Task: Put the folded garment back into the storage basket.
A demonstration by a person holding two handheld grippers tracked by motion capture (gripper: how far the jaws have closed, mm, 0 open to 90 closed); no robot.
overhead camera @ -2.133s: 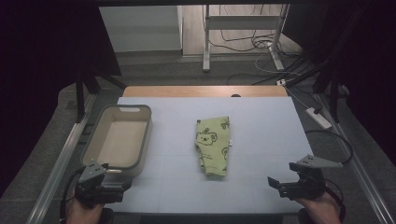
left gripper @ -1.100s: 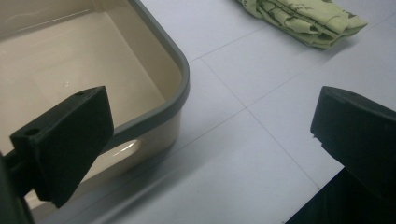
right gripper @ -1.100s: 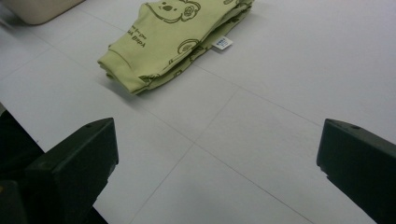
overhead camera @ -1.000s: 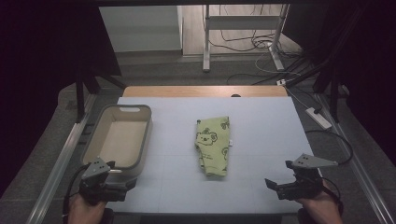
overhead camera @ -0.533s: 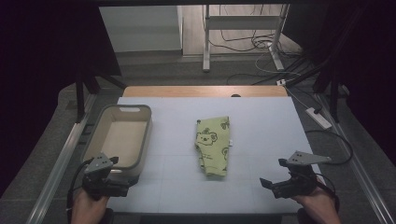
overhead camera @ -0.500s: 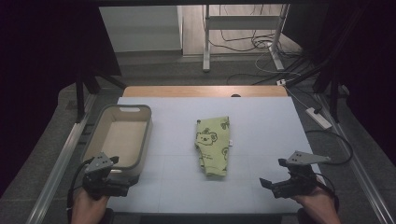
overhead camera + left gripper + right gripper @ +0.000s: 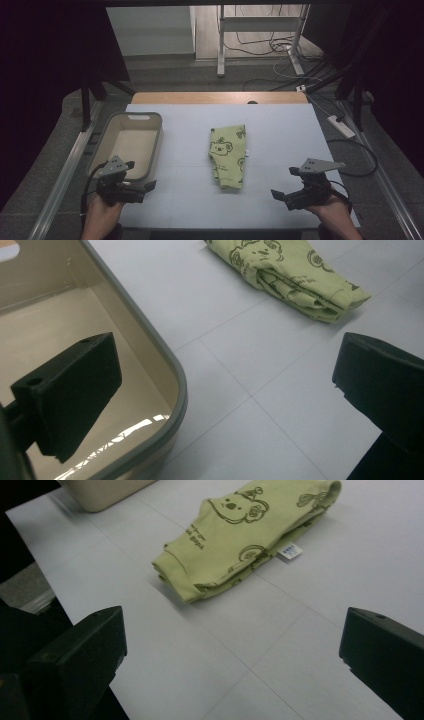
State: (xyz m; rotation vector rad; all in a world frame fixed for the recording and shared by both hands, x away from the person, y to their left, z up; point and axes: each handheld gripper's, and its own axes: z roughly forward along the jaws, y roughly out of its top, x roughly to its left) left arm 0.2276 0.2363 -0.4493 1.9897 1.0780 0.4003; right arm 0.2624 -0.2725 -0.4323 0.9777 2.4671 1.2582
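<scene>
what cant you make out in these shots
- Small print on the white tag of the green garment: too small, right gripper view.
- Garment's inner layers: hidden by its own folds.
- Beige bin floor, near end: left gripper covers it, high view; a black jaw blocks part, left gripper view.

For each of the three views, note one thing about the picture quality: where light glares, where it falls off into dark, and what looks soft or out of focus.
High view: the table is evenly lit, its surroundings fall into near black. Left gripper view: a bright glare streak on the bin floor; the near black tongs look soft. Right gripper view: the green garment is sharp with a soft shadow along its near edge; the tongs blur slightly.
</scene>
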